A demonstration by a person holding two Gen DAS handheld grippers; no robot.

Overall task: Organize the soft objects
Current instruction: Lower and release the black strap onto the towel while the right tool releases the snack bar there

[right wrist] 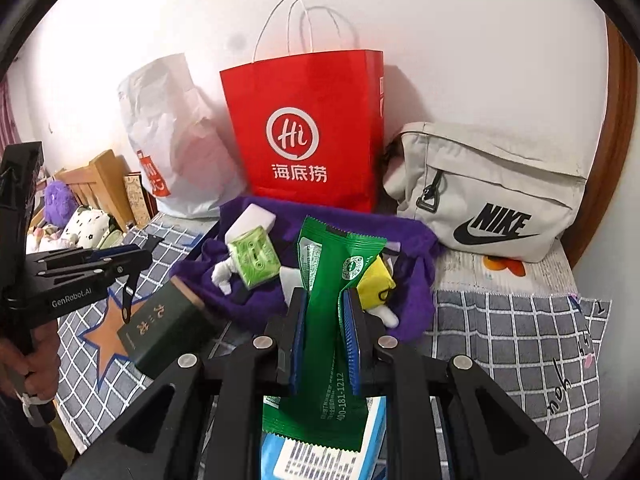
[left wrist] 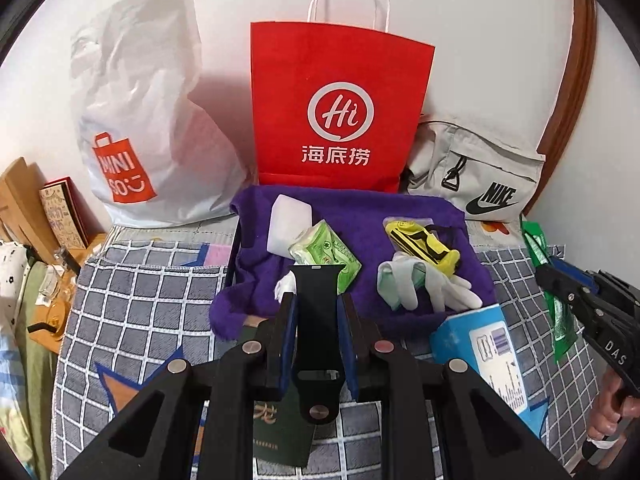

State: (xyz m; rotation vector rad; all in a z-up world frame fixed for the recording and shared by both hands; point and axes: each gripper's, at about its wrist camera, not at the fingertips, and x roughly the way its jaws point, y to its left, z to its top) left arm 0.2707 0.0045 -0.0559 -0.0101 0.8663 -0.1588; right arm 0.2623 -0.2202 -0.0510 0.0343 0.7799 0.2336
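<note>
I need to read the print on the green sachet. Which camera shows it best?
The right wrist view: the green sachet stands upright between the right gripper fingers, filling the centre, printed digits legible. The left wrist view shows the sachet only edge-on at the far right, partly hidden behind that gripper.

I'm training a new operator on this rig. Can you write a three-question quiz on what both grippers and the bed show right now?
1. True or false: the left gripper is shut on a black strap.
2. What does the right gripper hold? A) green packet B) white gloves C) yellow pouch
3. Fill in: the white gloves lie on the ____ cloth.

Key: 1 true; 2 A; 3 purple.
</note>
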